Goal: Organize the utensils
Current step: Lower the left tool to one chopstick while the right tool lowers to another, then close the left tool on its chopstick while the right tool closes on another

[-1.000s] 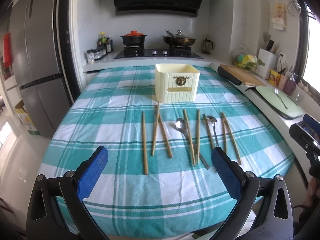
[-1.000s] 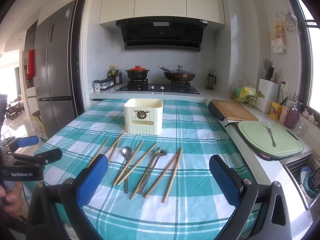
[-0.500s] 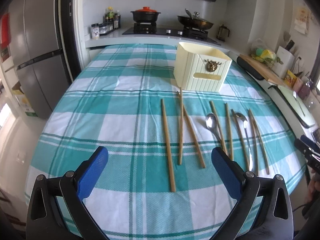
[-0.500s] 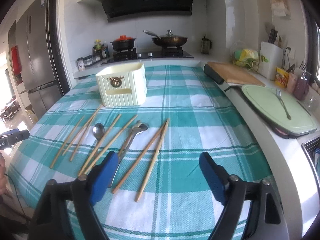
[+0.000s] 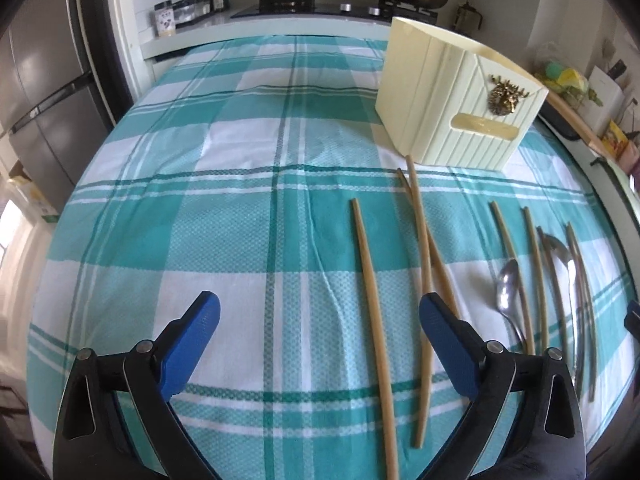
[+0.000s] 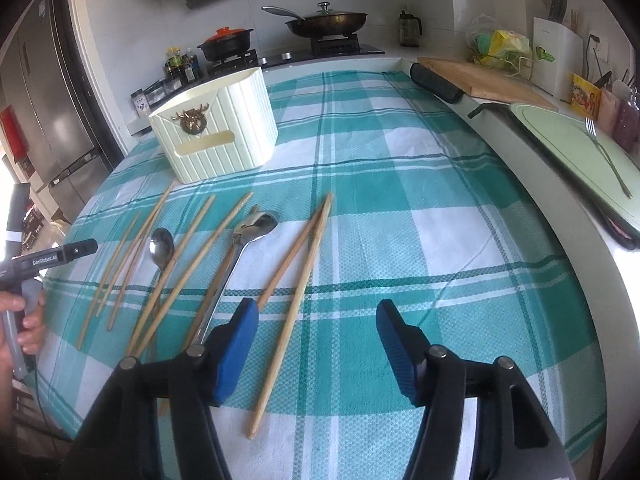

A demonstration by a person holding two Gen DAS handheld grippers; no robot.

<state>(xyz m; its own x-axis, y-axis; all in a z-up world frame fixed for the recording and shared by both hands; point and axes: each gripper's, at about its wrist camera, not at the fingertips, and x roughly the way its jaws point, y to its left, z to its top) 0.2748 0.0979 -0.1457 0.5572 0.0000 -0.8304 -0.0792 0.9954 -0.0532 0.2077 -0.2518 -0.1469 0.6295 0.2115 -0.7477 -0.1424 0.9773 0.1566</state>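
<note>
Item 1, left tool point(image 5: 320, 312): jaws wide apart, empty, over bare cloth at lower centre of the left view. The nearest chopstick point(image 5: 370, 292) lies between its pads in the picture, but you do not touch it.

Item 2, right tool point(image 6: 316, 320): jaws have just been closing and stand about half open, nothing between them. Its left pad point(image 6: 236, 344) sits just beside a pair of chopsticks point(image 6: 298, 264) at centre of the right view.

Item 3, utensils: chopsticks and two spoons point(image 6: 160, 248) lie loose in a rough row on the checked tabletop point(image 6: 400, 200), some sticks crossing, one spoon point(image 6: 256, 226) lying against a stick.

Item 4, cream holder point(image 6: 216, 136): upright behind the row, upper left of the right view; its inside is not visible.

Handling advice: nothing appears stowed yet. Pick one stick at a time, starting at the outer edge of the row where none overlap. Centre the stick between the pads, come down until both tips meet the cloth, then close. Grip near the middle so that it lifts level, and expect thin sticks to roll away.
</note>
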